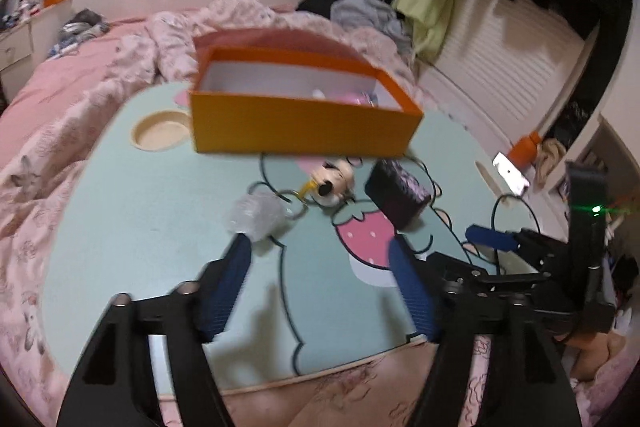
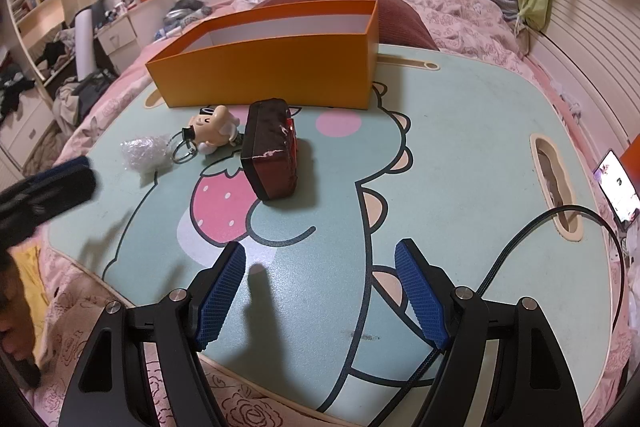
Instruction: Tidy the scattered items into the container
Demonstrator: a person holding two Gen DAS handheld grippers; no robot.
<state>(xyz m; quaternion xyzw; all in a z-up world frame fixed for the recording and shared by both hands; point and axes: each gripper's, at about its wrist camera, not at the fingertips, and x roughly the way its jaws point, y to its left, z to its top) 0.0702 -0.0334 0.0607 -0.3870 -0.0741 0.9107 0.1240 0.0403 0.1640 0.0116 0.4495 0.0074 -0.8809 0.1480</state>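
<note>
An orange box (image 1: 304, 127) (image 2: 272, 75) stands open at the far side of the teal cartoon lap table (image 1: 140, 207) (image 2: 460, 147), with small pink things (image 1: 356, 98) inside. In front of it lie a cartoon figure keychain (image 1: 334, 183) (image 2: 216, 133), a dark maroon case (image 1: 398, 195) (image 2: 272, 155) and a crumpled clear plastic bag (image 1: 252, 219) (image 2: 146, 151). My left gripper (image 1: 320, 243) is open and empty, its left fingertip just short of the bag. My right gripper (image 2: 320, 251) is open over the table's near part with nothing between its fingers.
A lit phone (image 2: 618, 187) (image 1: 512, 175) leans off the table's right side, and a black cable (image 2: 520, 239) runs across the right edge. The table has a round cup recess (image 1: 158, 133) and a handle slot (image 2: 554, 187). Pink bedding surrounds it.
</note>
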